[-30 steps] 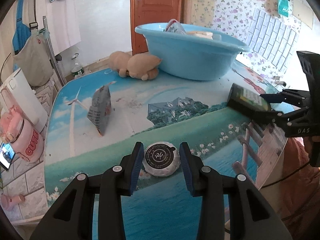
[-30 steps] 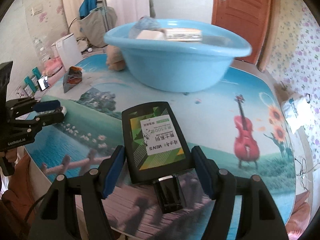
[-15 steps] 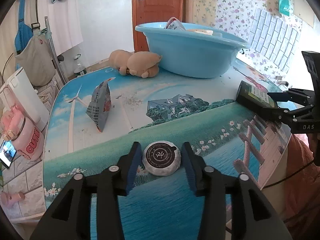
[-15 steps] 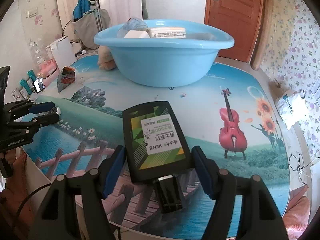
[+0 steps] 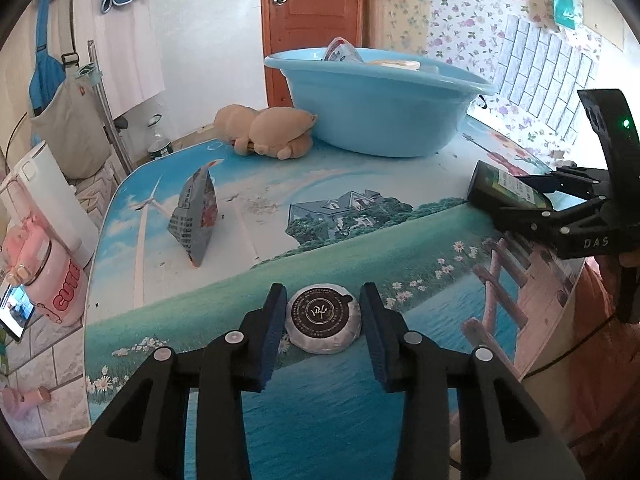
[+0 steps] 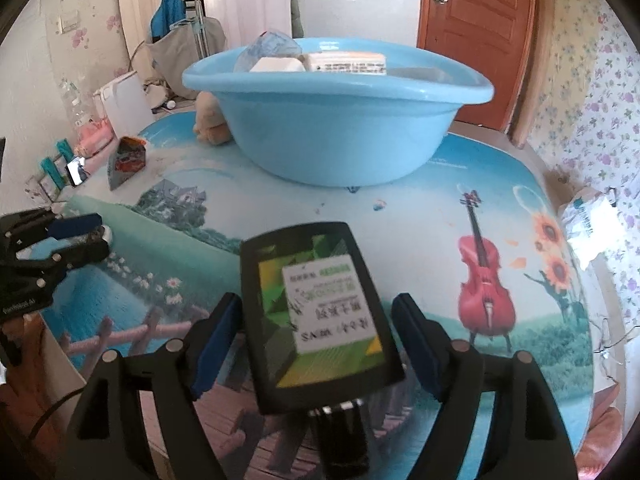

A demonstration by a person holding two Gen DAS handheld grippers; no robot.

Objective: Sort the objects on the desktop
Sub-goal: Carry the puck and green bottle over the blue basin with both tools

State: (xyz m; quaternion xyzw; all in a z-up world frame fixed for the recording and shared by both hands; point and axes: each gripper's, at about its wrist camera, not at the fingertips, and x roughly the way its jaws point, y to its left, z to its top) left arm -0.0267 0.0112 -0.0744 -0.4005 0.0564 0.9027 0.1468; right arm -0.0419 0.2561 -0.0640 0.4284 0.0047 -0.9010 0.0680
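A round, paper-wrapped cake with a black label point(image 5: 323, 316) lies on the picture-printed table point(image 5: 360, 240). My left gripper point(image 5: 323, 292) straddles it, jaws closing, pads touching its sides; it shows again at the left edge point(image 6: 86, 236). A black bottle with a green label point(image 6: 320, 312) sits blurred between the fingers of my right gripper point(image 6: 316, 300). Those jaws are opening, and a gap shows at the right pad. In the left wrist view the bottle point(image 5: 492, 184) and right gripper point(image 5: 510, 196) are at the table's right edge.
A light blue basin point(image 5: 380, 120) holding several packages stands at the back of the table. A tan plush toy point(image 5: 268, 128) lies beside it, and a foil snack packet point(image 5: 196, 220) stands left of centre. A white bag point(image 6: 588, 224) lies off the right edge.
My left jaws widened a little around the round cake, then came back against it. My right jaws have spread, and the bottle now looks larger, tilted and blurred between them.
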